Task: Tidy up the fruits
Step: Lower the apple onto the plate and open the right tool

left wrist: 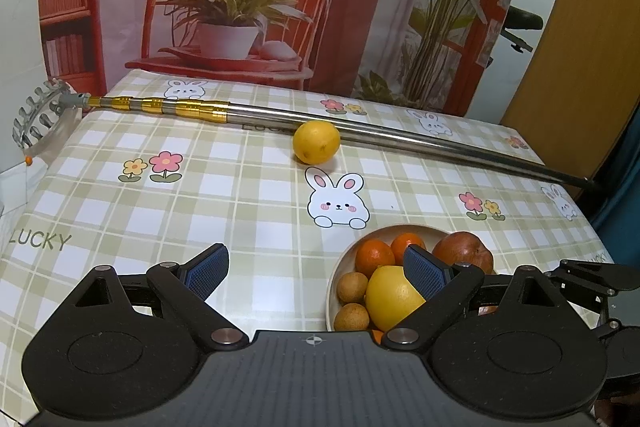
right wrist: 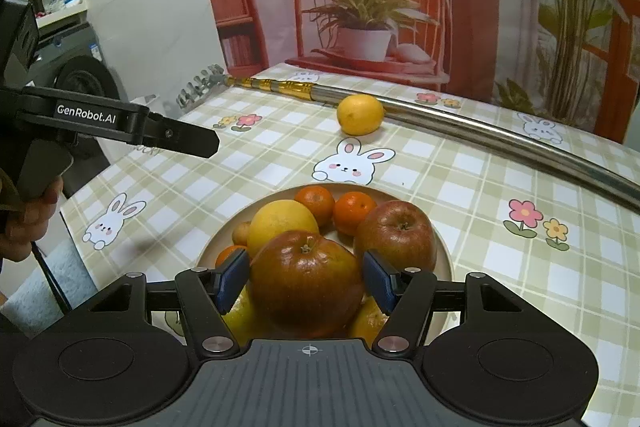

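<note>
Right gripper (right wrist: 306,281), ribbed blue pads pinching glossy round apple (right wrist: 306,283) over plate (right wrist: 444,247); left gripper (left wrist: 316,269) spread, empty.

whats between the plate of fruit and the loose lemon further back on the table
Only tablecloth with a printed rabbit lies between the plate and the lemon; the right wrist view shows it best.

We look forward and down from both wrists, close over the table (left wrist: 240,211); both views share the fruit plate (right wrist: 446,259) and lone lemon (left wrist: 316,142).
</note>
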A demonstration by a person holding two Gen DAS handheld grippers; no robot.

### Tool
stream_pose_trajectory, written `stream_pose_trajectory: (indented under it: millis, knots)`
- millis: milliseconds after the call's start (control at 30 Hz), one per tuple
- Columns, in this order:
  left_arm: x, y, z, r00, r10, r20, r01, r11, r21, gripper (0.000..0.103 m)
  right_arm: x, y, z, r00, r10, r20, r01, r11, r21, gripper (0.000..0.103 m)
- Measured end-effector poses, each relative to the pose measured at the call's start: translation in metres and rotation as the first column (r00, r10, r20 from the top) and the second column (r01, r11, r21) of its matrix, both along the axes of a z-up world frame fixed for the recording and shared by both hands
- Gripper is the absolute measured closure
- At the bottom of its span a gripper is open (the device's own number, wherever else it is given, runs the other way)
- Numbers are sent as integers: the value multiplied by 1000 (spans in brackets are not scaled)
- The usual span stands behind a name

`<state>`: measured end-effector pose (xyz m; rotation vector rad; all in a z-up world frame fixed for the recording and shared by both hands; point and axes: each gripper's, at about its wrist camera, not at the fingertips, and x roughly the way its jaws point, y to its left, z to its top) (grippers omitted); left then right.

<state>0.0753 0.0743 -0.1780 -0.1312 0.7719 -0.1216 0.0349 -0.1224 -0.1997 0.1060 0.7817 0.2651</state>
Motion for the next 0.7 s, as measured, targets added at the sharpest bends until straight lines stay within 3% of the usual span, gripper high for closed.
stream_pose_trajectory:
  millis: [367,700]
  knots:
    - [0,1,-6,1000,-8,-29,8,1000,-8,7,2,-4,11,1000,-2,6,2,1000,-7,44]
    - [4,6,-12,999,27,-34,-28,1000,-8,6,39,-38,47,992,-118,51,118,993,16,44]
